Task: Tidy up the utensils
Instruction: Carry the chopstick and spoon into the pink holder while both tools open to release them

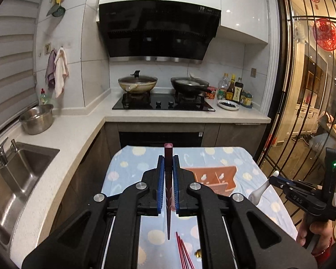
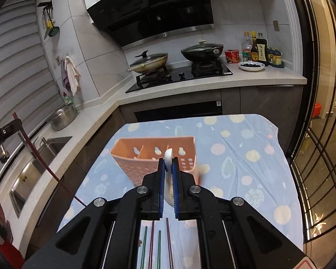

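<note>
An orange perforated utensil holder (image 2: pixel 159 157) with dividers stands on the blue dotted tablecloth (image 2: pixel 246 157); it also shows in the left wrist view (image 1: pixel 215 177). My left gripper (image 1: pixel 168 159) is shut on a dark red chopstick (image 1: pixel 168 179), held above the table, left of the holder. My right gripper (image 2: pixel 168 162) is shut on a white ceramic spoon (image 2: pixel 168 179), just in front of the holder. More red chopsticks (image 1: pixel 183 253) and green and red ones (image 2: pixel 159 246) lie on the cloth below the grippers.
A counter with a sink (image 1: pixel 22 170) and a steel bowl (image 1: pixel 37 118) runs along the left. A stove with two lidded pans (image 1: pixel 163 85) is behind the table. Sauce bottles (image 1: pixel 233 87) stand at the back right. A glass door with bars (image 1: pixel 313 89) is on the right.
</note>
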A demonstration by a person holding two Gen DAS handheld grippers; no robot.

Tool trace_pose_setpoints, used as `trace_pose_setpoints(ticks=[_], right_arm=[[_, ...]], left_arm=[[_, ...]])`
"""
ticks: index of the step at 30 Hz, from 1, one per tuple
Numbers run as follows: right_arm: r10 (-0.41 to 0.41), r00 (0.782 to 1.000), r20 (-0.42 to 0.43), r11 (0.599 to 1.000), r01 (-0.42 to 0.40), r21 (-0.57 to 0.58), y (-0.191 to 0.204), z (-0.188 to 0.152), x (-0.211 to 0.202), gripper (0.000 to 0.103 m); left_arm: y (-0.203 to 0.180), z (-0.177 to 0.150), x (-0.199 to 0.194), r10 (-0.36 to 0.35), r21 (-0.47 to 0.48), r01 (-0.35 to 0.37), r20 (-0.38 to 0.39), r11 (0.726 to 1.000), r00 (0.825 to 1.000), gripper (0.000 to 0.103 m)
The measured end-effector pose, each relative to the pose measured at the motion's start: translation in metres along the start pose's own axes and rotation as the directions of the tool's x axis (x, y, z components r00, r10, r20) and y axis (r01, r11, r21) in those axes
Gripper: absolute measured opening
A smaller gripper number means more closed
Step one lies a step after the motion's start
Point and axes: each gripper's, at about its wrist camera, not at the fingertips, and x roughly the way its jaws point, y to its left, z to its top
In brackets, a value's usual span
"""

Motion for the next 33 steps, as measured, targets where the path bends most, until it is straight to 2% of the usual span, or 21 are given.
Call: trace_pose_setpoints(ticks=[6, 12, 17, 25, 27, 28, 29, 30, 31, 32, 33], right_arm=[[0.012, 1.000, 0.005, 1.000, -0.012, 0.025, 0.002, 0.035, 0.035, 0.006], [0.018, 1.000, -0.014, 0.998, -0.017, 0.059, 0.000, 0.055, 0.069, 0.006], [0.011, 0.999, -0.052, 0.998, -0.008, 0.068, -0.001, 0.054, 0.095, 0.006], [-0.023, 0.992, -0.120, 0.996, 0.033, 0.079, -0.013, 0.037, 0.127, 0.006], [-0.040, 0.991, -0.129, 0.996, 0.049, 0.069, -0.014, 0.032, 0.129, 0.009], [-0.049, 0.992, -0.117, 0.996, 0.057, 0.067, -0.014, 0.031, 0.126, 0.011], [-0.069, 0.992, -0.102, 0.995, 0.075, 0.060, -0.014, 0.030, 0.121, 0.020], [-0.090, 0.992, -0.084, 0.994, 0.095, 0.051, -0.013, 0.029, 0.115, 0.032], [-0.104, 0.992, -0.066, 0.993, 0.107, 0.046, -0.014, 0.027, 0.110, 0.038], [-0.112, 0.992, -0.051, 0.992, 0.114, 0.044, -0.014, 0.026, 0.104, 0.043], [-0.114, 0.993, -0.042, 0.992, 0.116, 0.042, -0.013, 0.025, 0.097, 0.043]], left_arm=[[-0.008, 0.051, 0.007, -0.021, 0.006, 0.021, 0.091, 1.000, 0.996, 0.007], [-0.014, 0.087, 0.030, -0.046, -0.003, 0.047, 0.133, 0.999, 0.990, 0.007], [-0.013, 0.089, 0.065, -0.082, -0.029, 0.085, 0.079, 0.996, 0.994, 0.007], [-0.015, 0.058, 0.136, -0.097, -0.039, 0.095, -0.054, 0.995, 0.994, 0.007], [-0.015, 0.048, 0.147, -0.093, -0.043, 0.089, -0.089, 0.995, 0.992, 0.007], [-0.015, 0.043, 0.150, -0.086, -0.043, 0.082, -0.100, 0.996, 0.991, 0.010], [-0.014, 0.038, 0.151, -0.078, -0.044, 0.074, -0.108, 0.996, 0.991, 0.017], [-0.014, 0.034, 0.150, -0.072, -0.045, 0.068, -0.106, 0.997, 0.992, 0.024], [-0.013, 0.030, 0.148, -0.059, -0.045, 0.055, -0.104, 0.997, 0.993, 0.044], [-0.013, 0.026, 0.145, -0.038, -0.041, 0.034, -0.098, 0.999, 0.994, 0.059], [-0.012, 0.020, 0.139, -0.009, -0.033, 0.007, -0.085, 0.999, 0.996, 0.063]])
